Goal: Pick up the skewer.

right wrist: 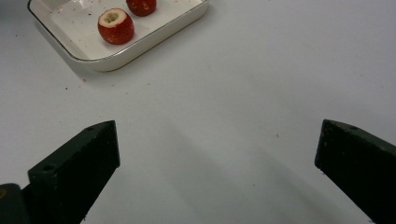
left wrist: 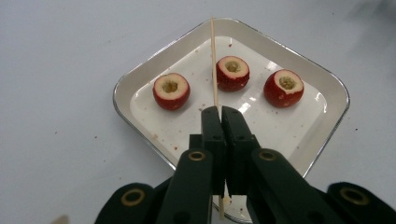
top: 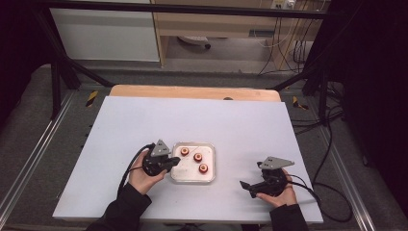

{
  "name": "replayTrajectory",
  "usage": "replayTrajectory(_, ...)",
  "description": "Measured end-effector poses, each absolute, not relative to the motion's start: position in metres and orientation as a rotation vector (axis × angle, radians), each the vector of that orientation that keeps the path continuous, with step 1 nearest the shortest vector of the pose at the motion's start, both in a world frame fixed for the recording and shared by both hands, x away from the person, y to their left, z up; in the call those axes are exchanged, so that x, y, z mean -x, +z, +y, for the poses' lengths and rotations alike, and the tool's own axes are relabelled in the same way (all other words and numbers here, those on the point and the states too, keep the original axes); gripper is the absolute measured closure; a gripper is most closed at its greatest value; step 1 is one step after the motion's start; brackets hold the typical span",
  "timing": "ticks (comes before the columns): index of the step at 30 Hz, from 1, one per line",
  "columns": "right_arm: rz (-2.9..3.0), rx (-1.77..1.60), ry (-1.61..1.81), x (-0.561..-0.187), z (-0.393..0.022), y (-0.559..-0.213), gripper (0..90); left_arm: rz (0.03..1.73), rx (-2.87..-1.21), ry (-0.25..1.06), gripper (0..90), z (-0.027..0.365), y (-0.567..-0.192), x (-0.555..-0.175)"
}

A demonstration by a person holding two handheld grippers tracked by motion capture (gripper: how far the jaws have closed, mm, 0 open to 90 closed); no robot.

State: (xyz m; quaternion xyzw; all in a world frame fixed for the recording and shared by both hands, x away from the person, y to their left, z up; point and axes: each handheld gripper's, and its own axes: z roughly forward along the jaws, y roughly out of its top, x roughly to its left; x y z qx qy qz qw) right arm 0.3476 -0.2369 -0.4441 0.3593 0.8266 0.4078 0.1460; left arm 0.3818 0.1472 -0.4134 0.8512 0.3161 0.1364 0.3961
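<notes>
left gripper [left wrist: 218, 112]: fingers pressed together on a thin wooden skewer [left wrist: 214, 60], which stands up between them and reaches past the far rim of the tray in the left gripper view; in the high view the left gripper [top: 174, 160] sits at the left edge of the tray, held by the left hand [top: 142, 177]
skewer: clamped in the left fingers, its free length over the tray between the left fruit and the middle fruit, its lower end showing below the fingers
tray [top: 179, 176]: white, square with rounded corners, on the desk [top: 192, 115] near the middle, slightly toward the near side
fruits: three red cored fruits in the tray, cut tops up, pale flesh with a hollow centre; left fruit [left wrist: 171, 91], middle fruit [left wrist: 232, 73], right fruit [left wrist: 283, 87]; they lie in a row, apart from one another
right gripper [top: 246, 186]: fingers spread wide with nothing between them, low over bare desk, well to the right of the tray, held by the right hand [top: 278, 195]
crumbs: small reddish specks on the tray floor and the desk around it
</notes>
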Motion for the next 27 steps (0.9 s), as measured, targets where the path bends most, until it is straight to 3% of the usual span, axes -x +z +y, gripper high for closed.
replayTrajectory(20,2.434,-0.701,0.991,-0.347,-0.187,-0.420,6.6,0.664,-2.242,0.301,88.6,0.115,-0.400,-0.376)
replayTrajectory(27,2.442,-0.549,0.888,-0.347,-0.174,-0.416,12.7,0.607,-2.292,0.272,88.6,0.097,-0.401,-0.373)
